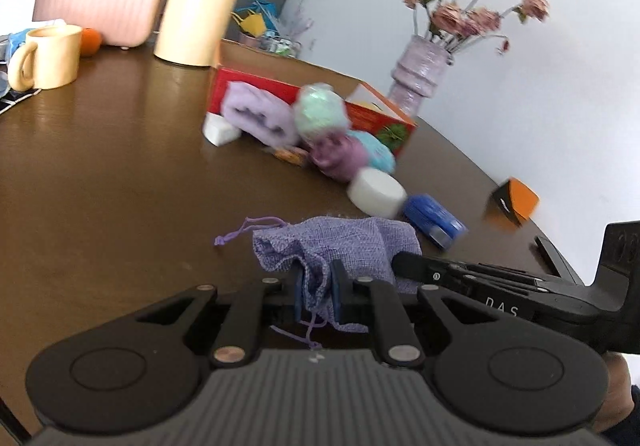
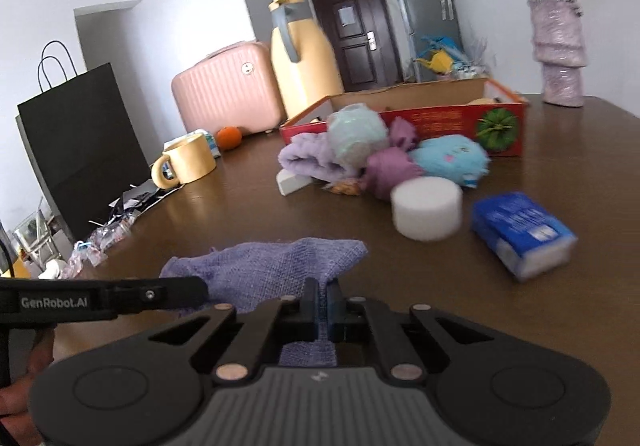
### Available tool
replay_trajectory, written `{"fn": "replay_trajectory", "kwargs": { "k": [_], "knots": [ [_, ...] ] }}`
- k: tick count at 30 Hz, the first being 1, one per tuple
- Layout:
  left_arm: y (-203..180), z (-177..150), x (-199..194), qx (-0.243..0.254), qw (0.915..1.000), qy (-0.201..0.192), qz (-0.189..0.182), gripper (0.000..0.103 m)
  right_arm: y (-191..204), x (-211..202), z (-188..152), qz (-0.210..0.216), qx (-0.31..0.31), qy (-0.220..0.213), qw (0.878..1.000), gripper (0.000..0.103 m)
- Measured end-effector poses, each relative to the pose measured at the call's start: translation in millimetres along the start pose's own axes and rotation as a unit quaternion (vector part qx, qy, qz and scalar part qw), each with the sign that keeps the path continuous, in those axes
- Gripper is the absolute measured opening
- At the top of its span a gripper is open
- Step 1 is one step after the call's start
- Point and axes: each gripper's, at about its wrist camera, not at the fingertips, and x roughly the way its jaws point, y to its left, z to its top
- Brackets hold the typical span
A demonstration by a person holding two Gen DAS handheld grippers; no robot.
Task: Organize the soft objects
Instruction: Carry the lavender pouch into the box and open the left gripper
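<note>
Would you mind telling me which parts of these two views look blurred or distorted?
Left wrist view: the soft toys and the red box smear with motion blur, while the purple pouch stays sharp. Right wrist view: the blue tissue pack is blurred, and fisheye curvature bends the table edge.

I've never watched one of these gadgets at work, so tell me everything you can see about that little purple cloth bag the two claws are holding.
The purple bag is a small pouch of coarse, loosely woven lilac cloth, like burlap, with a thin purple drawstring trailing from its gathered mouth. It looks limp and crumpled, seemingly empty, and lies low over the brown table. The left gripper is shut on the bunched mouth end; the right gripper pinches another edge. Nothing else touches it; the white foam cylinder and blue packet lie apart.
</note>
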Motion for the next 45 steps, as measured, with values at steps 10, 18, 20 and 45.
{"fn": "replay_trajectory", "kwargs": {
  "k": [10,18,20,45],
  "knots": [
    [-34.8,20.7,-16.7,0.027,0.9983,-0.046,-0.026,0.014,-11.7,-33.1,25.3,0.011,0.01,-0.054,0.998,0.003],
    [-16.0,189.9,57.3,0.032,0.9966,-0.07,-0.029,0.014,-41.3,45.0,201.5,0.024,-0.012,-0.068,0.997,0.003],
    [-1.5,224.4,99.0,0.027,0.9983,-0.051,0.008,0.014,-52.3,99.7,241.9,0.018,-0.016,-0.025,0.999,0.003],
    [35.8,285.2,163.1,0.12,0.9764,-0.055,0.171,0.083,-98.0,215.0,317.8,-0.07,-0.021,0.101,0.992,0.047]
  ]
}}
